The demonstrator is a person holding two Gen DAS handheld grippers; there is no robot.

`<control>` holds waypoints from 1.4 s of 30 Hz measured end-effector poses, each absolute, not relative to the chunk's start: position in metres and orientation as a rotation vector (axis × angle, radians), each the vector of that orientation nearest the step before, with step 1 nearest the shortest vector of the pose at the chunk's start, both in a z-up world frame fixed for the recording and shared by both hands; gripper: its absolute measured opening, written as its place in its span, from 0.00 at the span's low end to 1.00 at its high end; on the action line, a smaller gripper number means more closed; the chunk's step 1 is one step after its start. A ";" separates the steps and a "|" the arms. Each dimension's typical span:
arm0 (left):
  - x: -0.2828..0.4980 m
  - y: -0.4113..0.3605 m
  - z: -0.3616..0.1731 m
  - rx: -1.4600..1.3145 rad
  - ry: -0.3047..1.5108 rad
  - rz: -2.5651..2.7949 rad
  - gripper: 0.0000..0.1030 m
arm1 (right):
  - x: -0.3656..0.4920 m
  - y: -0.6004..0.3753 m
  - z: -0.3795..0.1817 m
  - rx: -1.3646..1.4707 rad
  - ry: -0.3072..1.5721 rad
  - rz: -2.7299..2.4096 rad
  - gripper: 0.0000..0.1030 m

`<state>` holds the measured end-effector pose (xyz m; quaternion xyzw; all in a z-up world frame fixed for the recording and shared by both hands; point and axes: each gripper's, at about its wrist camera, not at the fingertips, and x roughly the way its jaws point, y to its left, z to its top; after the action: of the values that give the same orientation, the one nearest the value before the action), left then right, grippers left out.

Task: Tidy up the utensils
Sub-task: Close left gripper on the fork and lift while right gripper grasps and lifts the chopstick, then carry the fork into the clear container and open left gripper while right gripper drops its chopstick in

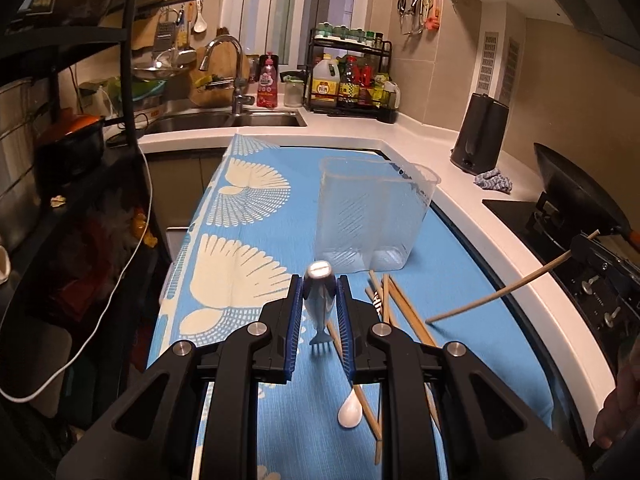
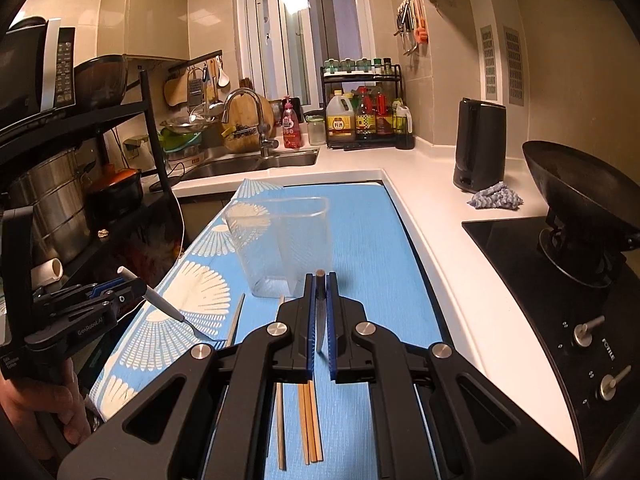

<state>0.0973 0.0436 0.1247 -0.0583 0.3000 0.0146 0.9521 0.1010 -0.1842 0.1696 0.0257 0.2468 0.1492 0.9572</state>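
Observation:
My left gripper (image 1: 319, 285) is shut on a blue-handled fork (image 1: 319, 304), tines down, held above the blue cloth (image 1: 256, 264) just short of the clear plastic utensil holder (image 1: 368, 216). It also shows in the right wrist view (image 2: 120, 292) with the fork (image 2: 168, 308). My right gripper (image 2: 320, 280) is shut on a wooden chopstick (image 2: 320, 312), seen in the left wrist view (image 1: 508, 286) slanting over the cloth's right edge. The holder (image 2: 284, 240) stands ahead of it. Loose chopsticks (image 1: 400, 308) (image 2: 310, 420) and a white spoon (image 1: 350, 412) lie on the cloth.
A white counter (image 2: 432, 208) bounds the cloth on the right, with a black kettle (image 2: 478, 150), a rag (image 2: 496, 198) and a stove with a wok (image 2: 576, 196). A sink (image 2: 256, 164) lies behind. A black shelf rack (image 1: 72, 120) stands left.

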 end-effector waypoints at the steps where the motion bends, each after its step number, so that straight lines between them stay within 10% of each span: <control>1: 0.100 0.046 0.128 -0.118 0.607 0.020 0.17 | 0.104 -0.183 0.172 0.053 0.505 0.302 0.05; 21: 0.142 0.060 0.136 -0.161 0.676 -0.050 0.17 | 0.131 -0.169 0.222 0.007 0.534 0.251 0.05; 42: 0.211 0.047 0.281 -0.122 0.522 -0.111 0.17 | 0.209 -0.148 0.348 0.059 0.384 0.420 0.05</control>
<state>0.2105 0.0474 0.2811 -0.0603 0.2580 -0.0548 0.9627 0.2093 -0.1481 0.3477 0.0292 0.1893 0.2073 0.9593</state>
